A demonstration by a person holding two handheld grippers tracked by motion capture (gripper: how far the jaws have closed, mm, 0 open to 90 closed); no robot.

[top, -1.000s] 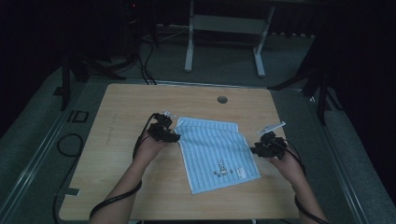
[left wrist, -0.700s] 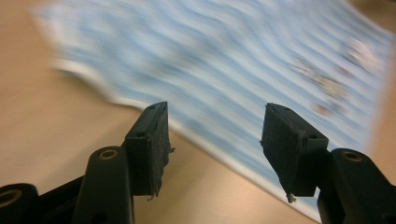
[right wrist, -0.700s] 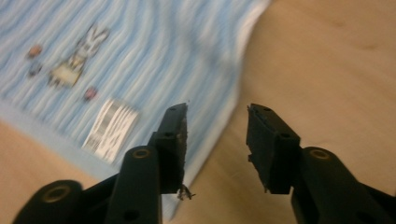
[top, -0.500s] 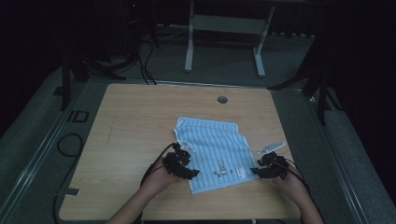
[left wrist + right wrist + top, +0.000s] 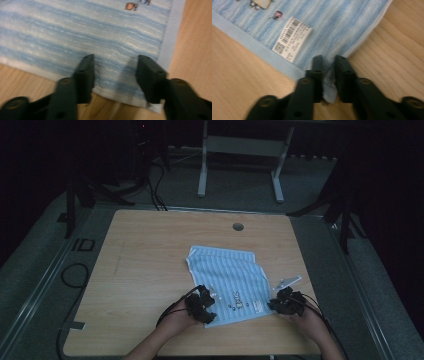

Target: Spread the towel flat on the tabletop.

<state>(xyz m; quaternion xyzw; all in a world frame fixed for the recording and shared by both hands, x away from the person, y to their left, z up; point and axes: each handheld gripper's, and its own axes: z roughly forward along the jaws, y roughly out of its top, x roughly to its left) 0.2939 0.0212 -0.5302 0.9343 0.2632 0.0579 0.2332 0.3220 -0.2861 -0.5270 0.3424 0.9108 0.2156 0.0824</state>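
A light blue striped towel (image 5: 227,275) lies flat on the wooden table (image 5: 150,250), with small embroidered figures and a white barcode label (image 5: 292,38) near its near edge. My left gripper (image 5: 209,306) is at the towel's near left corner. Its jaws have just been closing and stand apart (image 5: 113,62), the towel (image 5: 75,30) corner lying between them unpinched. My right gripper (image 5: 274,305) is at the near right corner. Its jaws have just closed (image 5: 329,60) and pinch a bunched fold of the towel (image 5: 332,25) edge.
A round cable hole (image 5: 238,226) sits near the table's far edge. A white metal frame (image 5: 240,150) stands on the floor behind the table. Cables (image 5: 75,275) lie on the floor at the left. Bare wood lies left of the towel.
My left hand came from the towel's far left corner to its near left corner. My right hand drew a little nearer to the table's front edge. The towel's far edge has rumpled slightly.
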